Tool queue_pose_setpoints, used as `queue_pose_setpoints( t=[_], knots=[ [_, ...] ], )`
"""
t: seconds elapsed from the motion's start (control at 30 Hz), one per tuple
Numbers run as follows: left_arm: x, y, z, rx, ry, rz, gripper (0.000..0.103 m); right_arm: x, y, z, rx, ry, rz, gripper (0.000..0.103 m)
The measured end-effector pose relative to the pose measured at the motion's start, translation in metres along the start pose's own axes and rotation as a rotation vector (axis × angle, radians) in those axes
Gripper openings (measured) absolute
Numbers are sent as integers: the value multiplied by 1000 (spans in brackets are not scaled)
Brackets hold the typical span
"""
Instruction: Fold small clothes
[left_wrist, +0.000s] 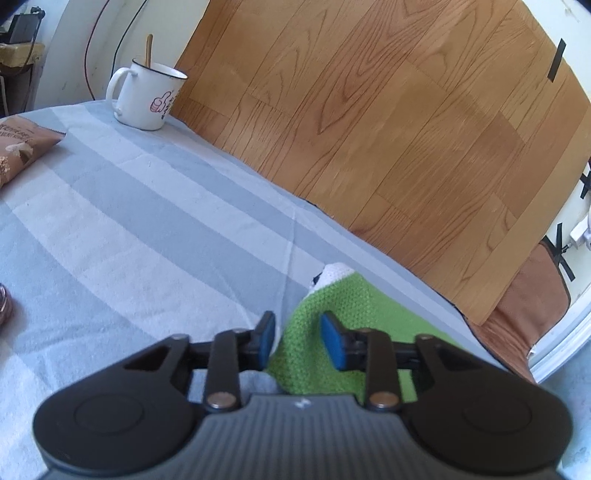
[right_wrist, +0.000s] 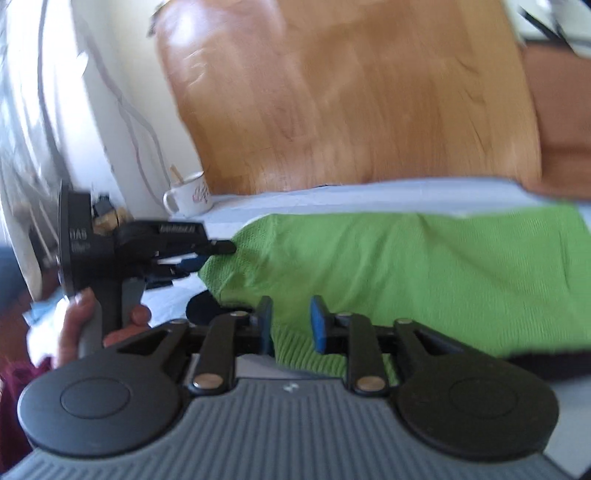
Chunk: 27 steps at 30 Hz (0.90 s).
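A small green knitted garment (left_wrist: 332, 314) with a white trimmed tip lies on the striped grey and white cloth (left_wrist: 129, 221). My left gripper (left_wrist: 298, 339) is open, its blue pads either side of the garment's edge, not closed on it. In the right wrist view the garment (right_wrist: 406, 266) spreads wide across the cloth. My right gripper (right_wrist: 291, 325) is open, its pads either side of the garment's near ribbed edge. The left gripper (right_wrist: 218, 251) also shows there, held by a hand, with its fingers at the garment's left end.
A white enamel mug (left_wrist: 146, 96) with a wooden stick stands at the far corner of the cloth, also in the right wrist view (right_wrist: 188, 199). A brown snack packet (left_wrist: 22, 147) lies at the left. Wood-pattern floor (left_wrist: 388, 129) lies beyond the table edge.
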<state>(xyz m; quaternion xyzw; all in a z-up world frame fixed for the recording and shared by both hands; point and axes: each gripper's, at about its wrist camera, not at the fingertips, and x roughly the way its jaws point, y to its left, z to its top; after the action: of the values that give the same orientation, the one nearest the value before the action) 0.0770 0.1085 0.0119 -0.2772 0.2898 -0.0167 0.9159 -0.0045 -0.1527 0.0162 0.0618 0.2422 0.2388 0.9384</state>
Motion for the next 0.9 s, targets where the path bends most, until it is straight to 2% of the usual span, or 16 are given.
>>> queue_pose_setpoints(
  t=[0.07, 0.13, 0.17, 0.2, 0.27, 0.3, 0.37, 0.43, 0.5, 0.53, 0.57, 0.6, 0.63, 0.7, 0.83, 0.9],
  knots=[
    [-1, 0, 0, 4, -2, -6, 33, 15, 8, -5, -77, 7, -25, 35],
    [1, -1, -1, 13, 10, -10, 31, 36, 9, -12, -104, 60, -36, 34],
    [2, -2, -1, 17, 20, -14, 29, 47, 6, -17, -103, 95, -44, 28],
    [3, -3, -2, 24, 25, -17, 15, 49, 7, -19, -117, 69, -63, 16],
    [0, -4, -2, 28, 16, -36, 11, 44, 2, -8, -22, 87, -42, 13],
    [-4, -2, -1, 14, 7, -72, 10, 35, 1, -2, 21, 66, -8, 13],
    [-11, 5, 0, -32, 5, -171, 10, 13, 10, 5, -20, 15, 9, 13],
    [-5, 9, -1, -53, 49, -173, 10, 15, 8, 2, -15, 47, 13, 17],
    [9, 16, 0, -103, 123, -172, 12, 38, -1, -12, 35, 169, 34, 20],
    [12, 20, 0, -123, 135, -169, 15, 36, -5, -19, 44, 119, 52, 22],
    [12, 23, 1, -135, 133, -171, 15, 32, -6, -19, 56, 124, 56, 23],
    [10, 24, 1, -137, 122, -160, 19, 27, -9, -16, 75, 128, 67, 28],
    [8, 23, 1, -131, 104, -126, 33, 20, -12, -13, 89, 122, 88, 29],
    [3, 25, 2, -138, 63, -70, 43, -1, -22, -7, 97, 70, 78, 29],
    [-15, 26, 4, -160, -62, 10, 40, -31, -66, -5, 226, -65, -33, 31],
    [-25, 14, 4, -116, -104, -10, 39, -43, -89, -9, 302, -90, -96, 31]
  ],
)
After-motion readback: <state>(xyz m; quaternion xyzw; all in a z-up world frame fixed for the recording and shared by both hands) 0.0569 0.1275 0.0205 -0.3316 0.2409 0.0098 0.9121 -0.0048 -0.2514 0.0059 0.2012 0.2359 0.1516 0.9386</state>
